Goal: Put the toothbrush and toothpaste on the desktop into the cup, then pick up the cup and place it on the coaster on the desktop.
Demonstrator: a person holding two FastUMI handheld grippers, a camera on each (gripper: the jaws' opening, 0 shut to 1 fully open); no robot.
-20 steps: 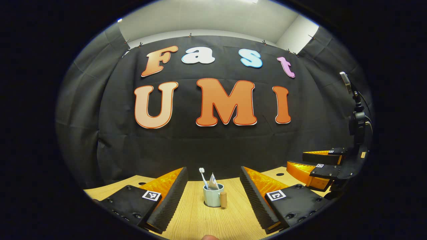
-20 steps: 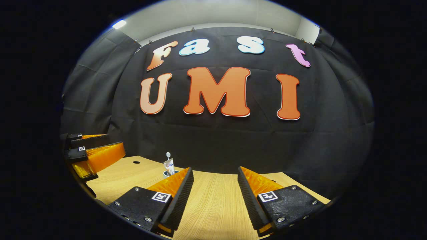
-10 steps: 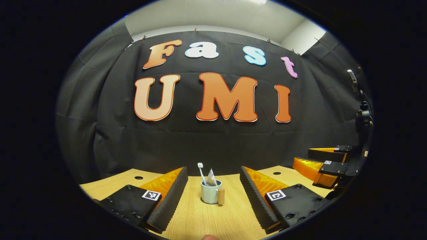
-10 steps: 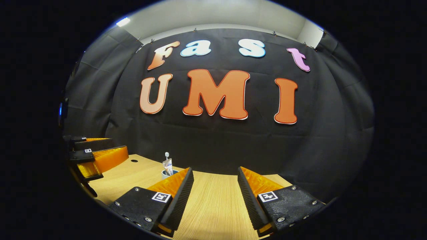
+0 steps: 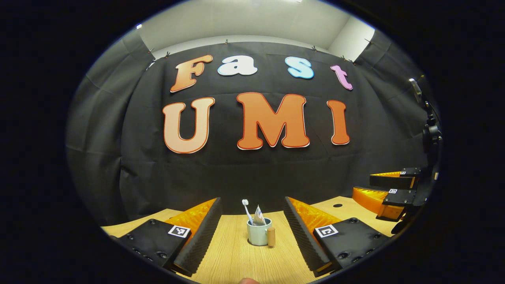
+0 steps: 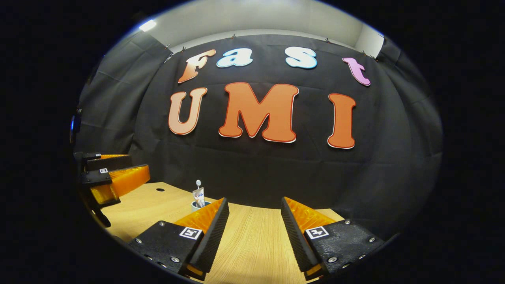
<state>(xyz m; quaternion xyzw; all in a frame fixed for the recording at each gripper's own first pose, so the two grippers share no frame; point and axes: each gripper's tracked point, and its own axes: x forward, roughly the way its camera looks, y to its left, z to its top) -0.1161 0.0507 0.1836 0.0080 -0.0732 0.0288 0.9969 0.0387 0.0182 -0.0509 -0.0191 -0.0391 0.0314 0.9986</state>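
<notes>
**Cup's loaded and dead ahead of the left gripper**

Starting at the left gripper (image 5: 252,232) in the left gripper view: its 2 fingers are spread wide with nothing between them but desktop (image 5: 236,260), and the cup (image 5: 259,236) sits right in that gap, lower center of the frame, a bit farther out and not touching either pad. It stands upright, and what looks like its brown handle (image 5: 271,236) faces toward the lower right. So the line from this gripper to the cup is basically straight forward.

The right gripper (image 6: 252,225) is also spread apart and empty in the right gripper view. From there the cup (image 6: 196,205) is off to the lower left, partly hidden behind the left finger, so I'd say the left one is way better lined up for the grab.

Inside the cup: the toothbrush (image 5: 247,209) leaning up-left with its head on top, and the toothpaste (image 5: 259,217) tube beside it. Both are in, so that part looks done to me.

I can't make out the coaster.
</notes>
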